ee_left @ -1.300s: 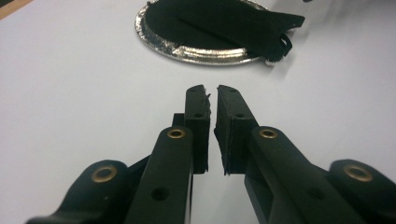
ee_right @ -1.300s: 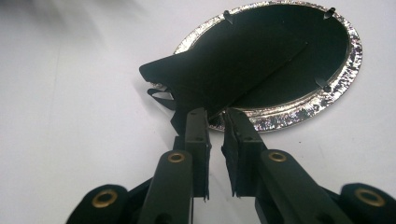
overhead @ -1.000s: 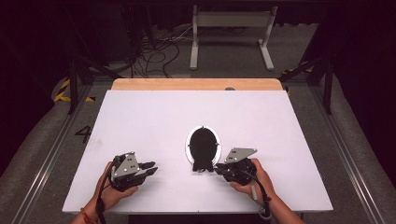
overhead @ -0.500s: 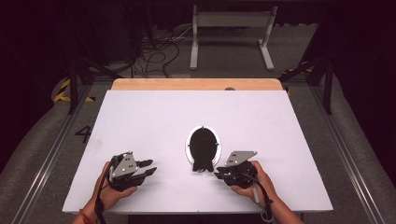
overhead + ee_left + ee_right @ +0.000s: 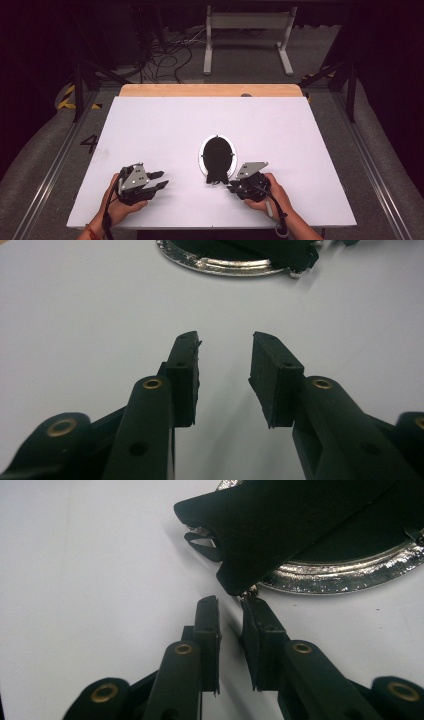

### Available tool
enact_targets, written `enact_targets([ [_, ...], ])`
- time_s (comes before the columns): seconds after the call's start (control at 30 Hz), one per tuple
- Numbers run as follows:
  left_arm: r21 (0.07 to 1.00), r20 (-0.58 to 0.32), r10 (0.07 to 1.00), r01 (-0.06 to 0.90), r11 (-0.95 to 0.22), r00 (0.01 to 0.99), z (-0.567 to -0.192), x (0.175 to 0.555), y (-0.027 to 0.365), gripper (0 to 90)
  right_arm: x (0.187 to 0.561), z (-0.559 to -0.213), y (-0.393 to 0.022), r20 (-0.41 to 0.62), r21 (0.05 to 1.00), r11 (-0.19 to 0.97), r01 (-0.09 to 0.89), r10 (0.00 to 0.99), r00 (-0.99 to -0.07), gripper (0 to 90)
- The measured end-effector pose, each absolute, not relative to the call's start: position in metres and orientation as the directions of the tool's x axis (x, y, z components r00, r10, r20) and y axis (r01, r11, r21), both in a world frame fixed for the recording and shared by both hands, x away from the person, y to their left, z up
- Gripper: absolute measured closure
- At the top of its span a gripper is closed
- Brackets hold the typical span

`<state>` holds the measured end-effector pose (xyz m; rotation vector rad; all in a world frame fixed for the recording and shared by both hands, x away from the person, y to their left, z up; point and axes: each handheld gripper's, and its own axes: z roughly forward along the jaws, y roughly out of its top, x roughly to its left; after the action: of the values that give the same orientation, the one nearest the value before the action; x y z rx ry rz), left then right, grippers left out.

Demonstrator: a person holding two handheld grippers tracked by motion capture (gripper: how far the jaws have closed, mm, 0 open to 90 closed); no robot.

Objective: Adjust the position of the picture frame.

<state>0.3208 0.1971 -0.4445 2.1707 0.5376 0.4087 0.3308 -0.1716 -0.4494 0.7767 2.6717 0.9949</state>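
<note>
Two grippers flank a black pouch on a silver plate on the white counter.

The left gripper (image 5: 159, 180) rests released, its jaws just opened further with nothing between them; the black pouch (image 5: 218, 159) lies well off to its right. The pouch's long axis runs away from the person across the silver plate (image 5: 202, 156), narrow end toward them. The right gripper (image 5: 233, 187) sits just beside that end, jaws narrowly parted, gripping nothing.
</note>
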Motion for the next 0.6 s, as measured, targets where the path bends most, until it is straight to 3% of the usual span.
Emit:
enact_targets([
  [0.6, 0.783, 0.104, 0.496, 0.237, -0.575, 0.862, -0.4477, 0.3212, 0.1932, 63.4, 0.3350, -0.4519, -0.1742, 0.088, 0.675, 0.585, 0.450, 0.542, -0.836, 73.9],
])
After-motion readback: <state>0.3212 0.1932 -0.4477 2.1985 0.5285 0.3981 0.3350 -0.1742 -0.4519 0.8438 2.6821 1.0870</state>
